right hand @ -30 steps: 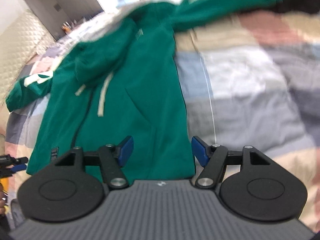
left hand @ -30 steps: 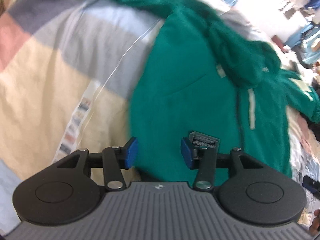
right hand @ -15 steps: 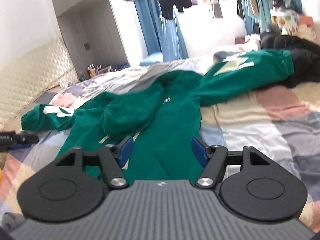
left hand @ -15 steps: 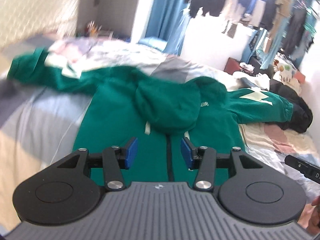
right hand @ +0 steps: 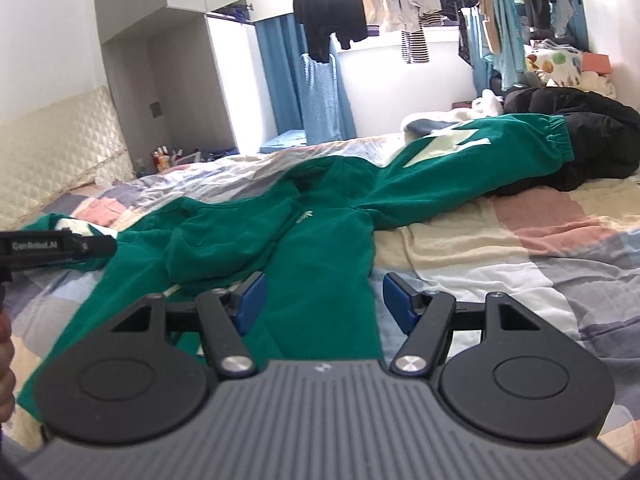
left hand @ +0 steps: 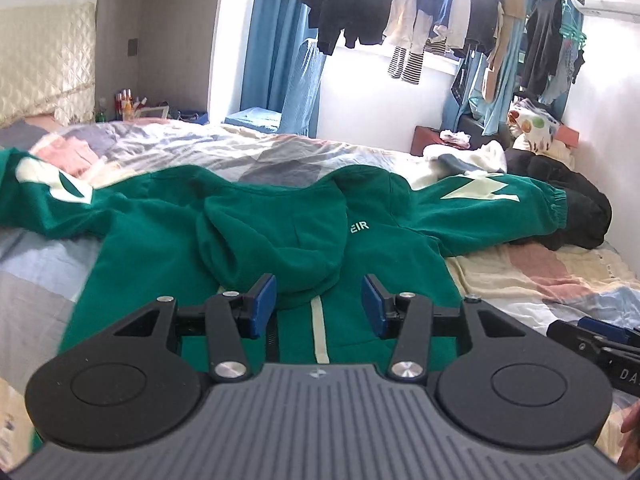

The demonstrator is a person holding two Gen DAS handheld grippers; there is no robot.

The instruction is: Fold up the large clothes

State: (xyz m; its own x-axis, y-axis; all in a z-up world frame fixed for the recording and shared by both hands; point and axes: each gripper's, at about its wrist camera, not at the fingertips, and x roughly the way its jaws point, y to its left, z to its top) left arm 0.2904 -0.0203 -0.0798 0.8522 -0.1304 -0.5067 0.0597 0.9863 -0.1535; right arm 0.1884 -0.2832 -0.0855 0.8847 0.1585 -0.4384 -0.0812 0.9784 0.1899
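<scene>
Fabric of a green hoodie [left hand: 160, 256] is seen from the left wrist spread face up on the bed [left hand: 560, 276], hood [left hand: 276, 236] flopped over the chest; the left claw [left hand: 318, 306] is held spread above it, pinching nothing.

From the right wrist, the right claw [right hand: 324, 300] is likewise spread and empty over the hem. The outstretched sleeve [right hand: 460, 160] would best be gripped near its cuff and folded across the chest.

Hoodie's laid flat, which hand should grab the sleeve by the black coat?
Probably right. The right gripper, open and empty, sits over the hoodie edge on that sleeve side; the left gripper is centered below the hood.
</scene>
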